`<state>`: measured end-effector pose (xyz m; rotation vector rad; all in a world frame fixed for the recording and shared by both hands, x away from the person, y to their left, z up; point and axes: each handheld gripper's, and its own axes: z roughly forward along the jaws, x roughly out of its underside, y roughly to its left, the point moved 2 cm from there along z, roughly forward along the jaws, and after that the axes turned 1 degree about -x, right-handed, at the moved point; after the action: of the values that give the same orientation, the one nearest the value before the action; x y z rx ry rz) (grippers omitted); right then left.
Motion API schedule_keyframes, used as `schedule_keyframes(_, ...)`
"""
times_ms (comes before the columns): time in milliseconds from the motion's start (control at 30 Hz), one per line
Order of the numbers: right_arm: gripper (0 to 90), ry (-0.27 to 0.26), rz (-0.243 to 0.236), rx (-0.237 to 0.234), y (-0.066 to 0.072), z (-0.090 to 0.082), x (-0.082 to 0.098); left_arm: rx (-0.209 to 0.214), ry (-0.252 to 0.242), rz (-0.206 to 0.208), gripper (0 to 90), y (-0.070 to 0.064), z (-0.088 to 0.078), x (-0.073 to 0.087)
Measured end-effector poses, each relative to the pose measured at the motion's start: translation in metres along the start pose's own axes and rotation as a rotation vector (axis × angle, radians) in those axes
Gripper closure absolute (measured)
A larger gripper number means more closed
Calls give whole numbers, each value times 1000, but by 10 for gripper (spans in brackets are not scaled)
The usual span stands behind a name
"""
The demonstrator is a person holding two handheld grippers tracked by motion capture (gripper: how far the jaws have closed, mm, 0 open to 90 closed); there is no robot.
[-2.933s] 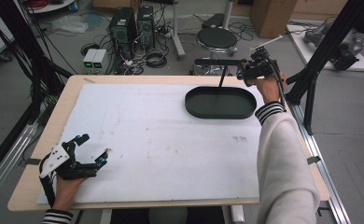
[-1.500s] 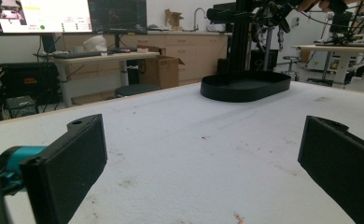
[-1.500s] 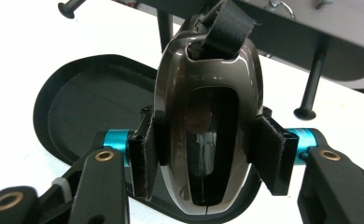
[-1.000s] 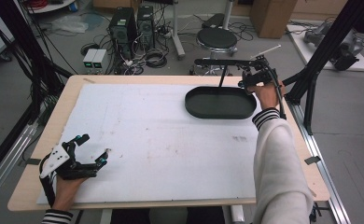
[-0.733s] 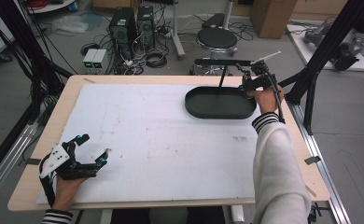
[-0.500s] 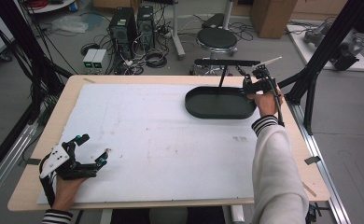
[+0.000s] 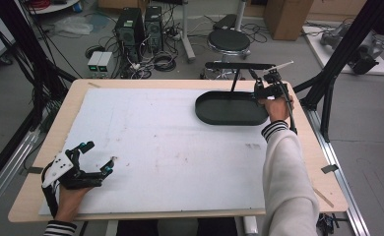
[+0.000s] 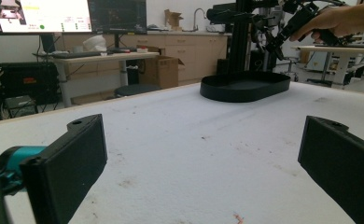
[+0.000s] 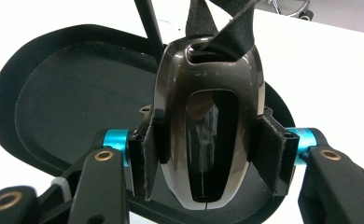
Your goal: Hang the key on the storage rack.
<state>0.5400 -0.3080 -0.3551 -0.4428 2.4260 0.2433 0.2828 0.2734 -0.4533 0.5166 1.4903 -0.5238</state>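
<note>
While my right gripper (image 9: 207, 156) pinches a glossy dark brown shell (image 9: 208, 121) between its pads, that piece hangs over the black oval tray (image 9: 54, 102), centre of the right gripper view. From the high view, the tray (image 7: 229, 109) sits upper right on the white mat (image 7: 155, 147). My left gripper (image 7: 89, 164), lower left, rests there with jaws spread wide, holding nothing.

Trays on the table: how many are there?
1. A black oval tray sits at the table's far right, just below the right gripper, which clamps a glossy dark case.
</note>
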Motion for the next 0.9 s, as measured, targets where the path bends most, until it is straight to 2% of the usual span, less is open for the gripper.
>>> schedule_keyframes(67, 431, 1, 2, -15, 0, 1, 0, -1, 0, 0, 17, 0, 0, 0)
schedule_keyframes(133, 274, -27, 19, -30, 2, 0, -2, 0, -1, -1, 17, 0, 0, 0)
schedule_keyframes(200, 171, -51, 30, -33, 4, -4, -3, -1, 0, -2, 17, 0, 0, 0)
schedule_keyframes(233, 109, -61, 18, -20, 6, -6, -3, 1, 1, -1, 17, 0, 0, 0)
schedule_keyframes(267, 97, -64, 7, -7, 8, -9, -4, -1, 0, -1, 17, 0, 0, 0)
schedule_keyframes(333, 5, -88, -18, 5, 15, -17, -4, -1, 3, -1, 17, 0, 0, 0)
schedule_keyframes(400, 4, -113, -32, -11, 22, -27, -4, -4, 5, -1, 17, 0, 1, 0)
schedule_keyframes(467, 4, -187, -58, -36, 31, -42, -3, -4, 5, 1, 17, 0, 1, 0)
schedule_keyframes(500, 5, -252, -79, -49, 36, -50, 0, -4, 6, 1, 17, 0, 1, 0)
schedule_keyframes(533, 4, -288, -91, -61, 39, -57, 4, -4, 5, 2, 17, 0, 1, 0)
schedule_keyframes(700, 5, -416, -148, -150, 50, -83, 37, -5, 6, 1, 17, 0, 1, 0)
schedule_keyframes(767, 4, -480, -183, -194, 56, -90, 60, -2, 5, 5, 17, -1, 0, 0)
schedule_keyframes(900, 4, -559, -261, -231, 68, -93, 107, -3, 10, -4, 17, 0, 1, 0)
